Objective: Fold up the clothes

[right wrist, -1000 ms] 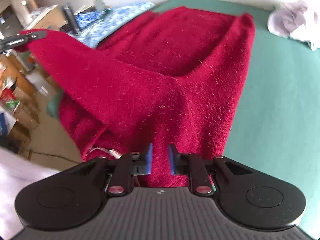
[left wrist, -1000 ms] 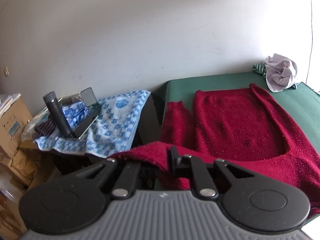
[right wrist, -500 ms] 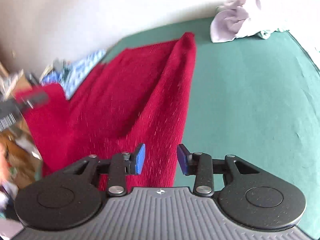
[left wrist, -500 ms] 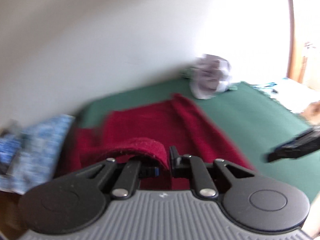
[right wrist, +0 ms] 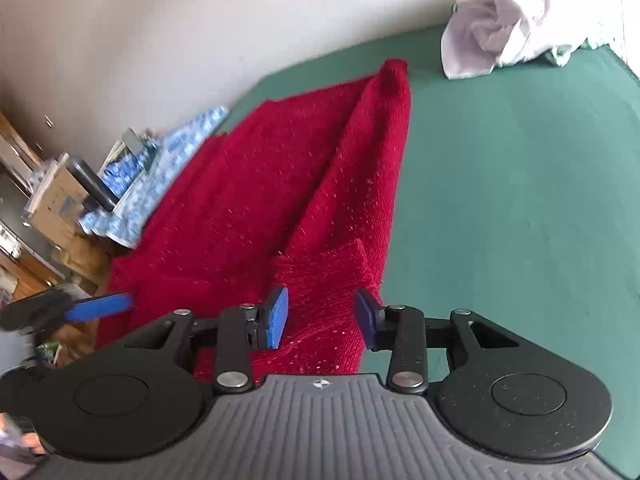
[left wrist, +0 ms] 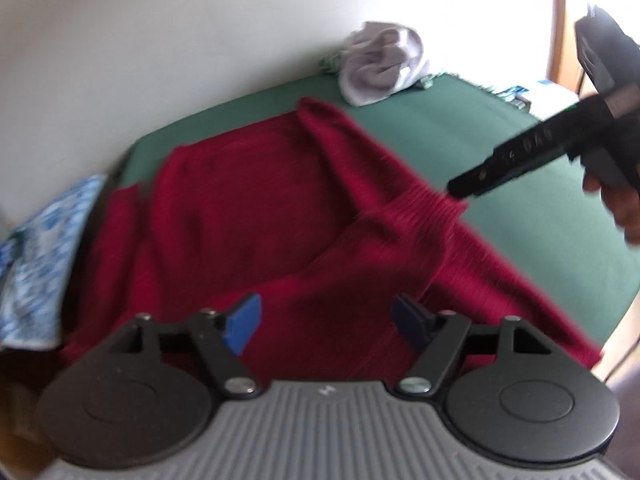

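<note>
The red sweater (right wrist: 280, 184) is lying flat on the green counter (right wrist: 520, 200), one sleeve folded across its body. The left gripper (left wrist: 326, 322) is hanging over it — its jaws have just been opening and are gripping nothing. The right gripper (right wrist: 322, 318) is open too, jaws apart above the cuff. At 1 o'clock a crumpled white cloth (right wrist: 496, 20) is sitting.

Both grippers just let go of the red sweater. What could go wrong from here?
1. The red knitted sweater hangs over the left edge of the green table cover; it may slide off.
2. Its folded sleeve lies bunched and skewed, so the next fold may come out crooked.
3. The open left gripper and the right gripper, both just opened, hover close above the knit and might snag it.
</note>
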